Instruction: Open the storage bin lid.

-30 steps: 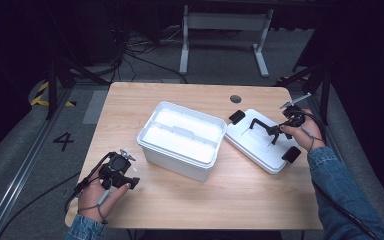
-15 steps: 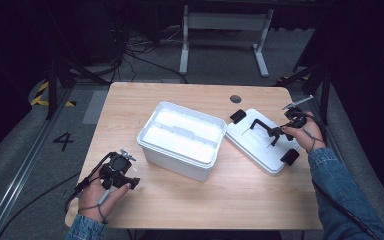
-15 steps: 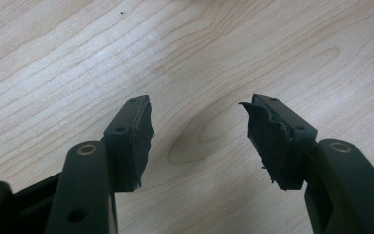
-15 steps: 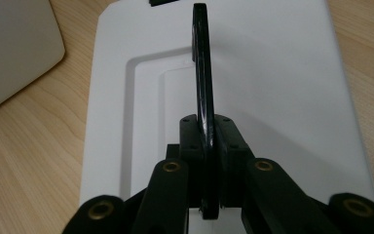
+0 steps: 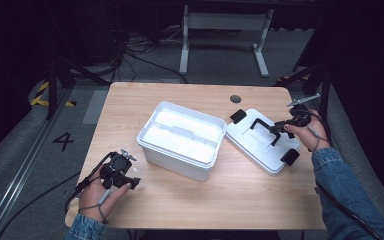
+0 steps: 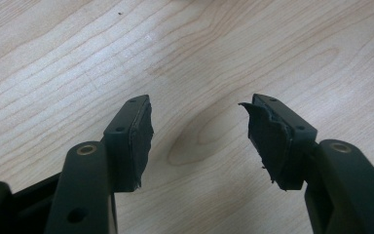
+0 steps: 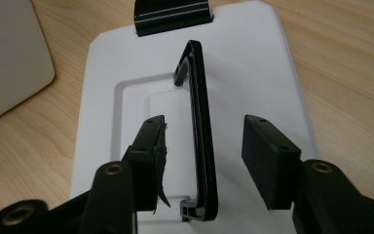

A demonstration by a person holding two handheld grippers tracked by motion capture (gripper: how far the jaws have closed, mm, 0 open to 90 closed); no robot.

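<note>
A white open box [image 5: 182, 137] stands in the middle of the wooden table [image 5: 155, 200]. Its white lid [image 5: 257, 145] [image 7: 253, 58] lies flat to the right, with a raised black handle [image 5: 264, 127] [image 7: 199, 126] and black end clips [image 5: 238, 116] [image 7: 172, 14]. My right gripper [image 5: 278, 126] [image 7: 202, 146] is open, its jaws standing either side of the handle without closing on it. My left gripper [image 5: 125, 175] [image 6: 199, 136] is open near the table's front left, with bare wood between its pads.
A dark round hole [image 5: 235, 98] sits in the tabletop behind the lid. Beyond the table stand a white metal frame [image 5: 225, 35] and floor cables [image 5: 140, 45]. A rail [image 5: 20, 175] runs along the floor at the left.
The right gripper has shifted slightly along the lid's handle. The left gripper has barely moved.
</note>
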